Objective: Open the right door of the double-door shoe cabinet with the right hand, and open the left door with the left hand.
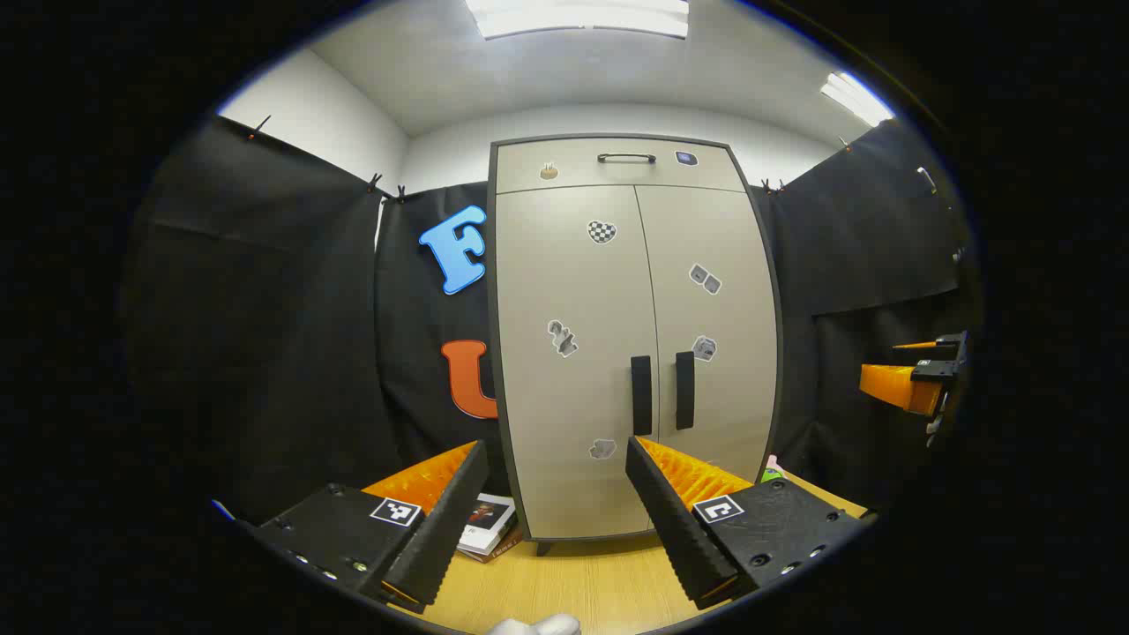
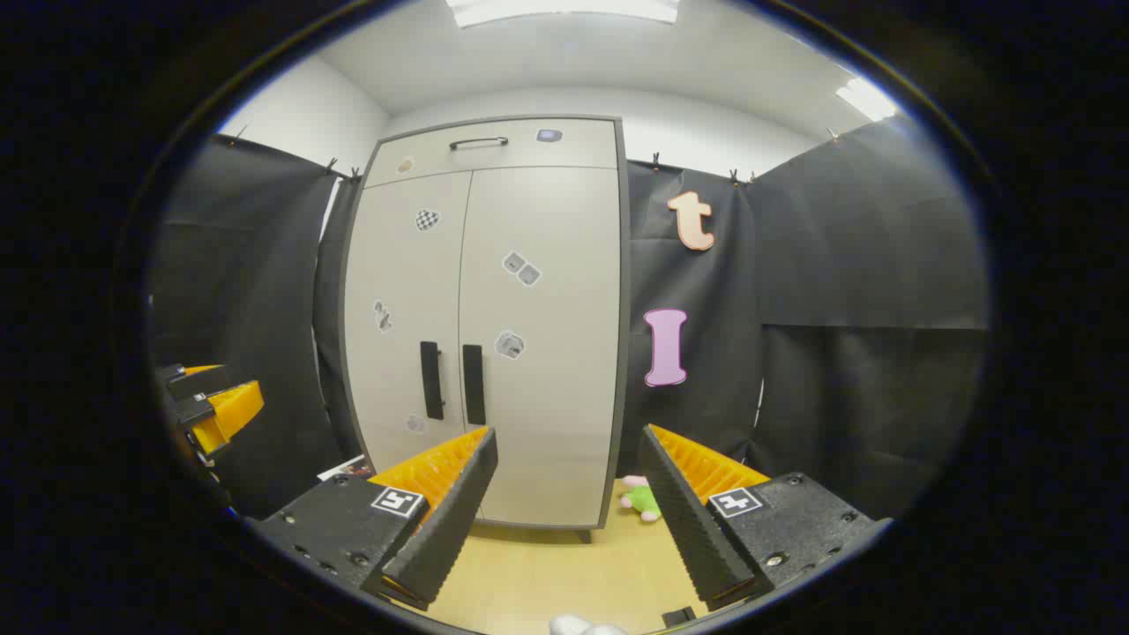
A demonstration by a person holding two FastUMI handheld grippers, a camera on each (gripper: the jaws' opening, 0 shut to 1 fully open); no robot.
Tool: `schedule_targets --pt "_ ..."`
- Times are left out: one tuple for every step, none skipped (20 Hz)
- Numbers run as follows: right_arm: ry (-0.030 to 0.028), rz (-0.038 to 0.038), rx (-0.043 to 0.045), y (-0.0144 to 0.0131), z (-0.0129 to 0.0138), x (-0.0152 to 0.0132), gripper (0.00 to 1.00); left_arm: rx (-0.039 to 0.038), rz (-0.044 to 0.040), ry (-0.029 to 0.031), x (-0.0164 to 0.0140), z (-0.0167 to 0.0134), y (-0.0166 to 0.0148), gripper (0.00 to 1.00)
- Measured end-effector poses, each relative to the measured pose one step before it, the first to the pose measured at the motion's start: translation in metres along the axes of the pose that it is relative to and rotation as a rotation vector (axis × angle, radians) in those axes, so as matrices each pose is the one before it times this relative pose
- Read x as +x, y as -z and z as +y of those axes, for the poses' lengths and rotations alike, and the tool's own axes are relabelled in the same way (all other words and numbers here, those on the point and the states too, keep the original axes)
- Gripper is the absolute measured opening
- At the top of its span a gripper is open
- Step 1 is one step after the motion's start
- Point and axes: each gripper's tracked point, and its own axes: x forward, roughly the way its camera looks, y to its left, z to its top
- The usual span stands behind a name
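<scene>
The shoe cabinet (image 1: 631,335) stood at the middle of the left gripper view, and both its doors were shut. The left door (image 1: 564,353) and the right door (image 1: 710,326) met at a thin line. Each had a dark handle: the left handle (image 1: 641,396) and the right handle (image 1: 685,390) stood side by side, low down near that line. Small stickers were on the doors (too small to make out). A drawer with a thin handle (image 1: 626,158) sat at the top.

At about 7 o'clock from the cabinet's foot, some books (image 1: 488,527) lay on the wooden floor (image 1: 573,578), partly hidden behind a finger of the left gripper (image 1: 557,454). A small green and pink toy (image 2: 641,500) lay by the cabinet's right bottom corner in the right gripper view; in the left gripper view most of it was hidden. A white thing at 6 o'clock was cut off by the edge, and I could not tell what it was.

The left gripper's fingers were spread wide and held nothing. They were well apart from the cabinet. The right gripper (image 2: 569,441) was also spread wide, holding nothing and touching nothing. The right gripper also showed at 3 o'clock in the left gripper view, cut off at the edge.
</scene>
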Motion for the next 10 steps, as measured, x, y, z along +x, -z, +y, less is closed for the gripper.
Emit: schedule_targets --pt "0.00023 -0.00302 -0.00109 -0.00113 0.00081 0.00011 1.00 -0.00350 -0.00255 0.00399 0.00031 -0.00053 -0.00094 0.96" --pt "-0.00037 -0.00142 -0.00180 -0.00171 0.00162 -0.00128 1.00 -0.00397 0.00299 0.00272 -0.00030 0.00058 0.00051 0.96" --pt "0.00054 0.00084 -0.00073 -0.00008 -0.00008 -0.00021 1.00 -0.00027 -0.00489 -0.00633 0.00027 0.00210 -0.00210 0.96" --pt "-0.00160 -0.00080 -0.00094 -0.00049 0.00107 -0.00120 1.00 0.00271 -0.00629 -0.00346 0.00038 0.00145 -0.00204 0.96" --pt "0.00366 0.00174 -0.00104 -0.00019 -0.00045 0.00046 1.00 0.00367 0.00018 -0.00255 -0.00003 0.00061 -0.00119 0.96" --pt "0.00012 -0.00023 -0.00055 0.00076 0.00050 0.00069 1.00 0.00018 -0.00421 0.00011 0.00015 -0.00008 -0.00042 0.96" --pt "-0.00014 0.00235 0.00006 0.00011 -0.00007 0.00094 1.00 0.00091 -0.00046 0.00208 0.00089 -0.00026 -0.00061 0.96" --pt "-0.00055 0.00272 0.00099 0.00063 0.00045 0.00055 1.00 0.00164 -0.00124 -0.00295 0.00153 0.00023 -0.00010 0.96" --pt "-0.00041 0.00406 0.00074 0.00136 0.00076 -0.00006 1.00 -0.00052 0.00274 0.00025 0.00079 0.00042 0.00076 0.96" --pt "-0.00049 0.00272 -0.00015 0.00068 0.00017 0.00122 1.00 -0.00266 0.00250 0.00199 0.00071 -0.00016 0.00103 0.96"
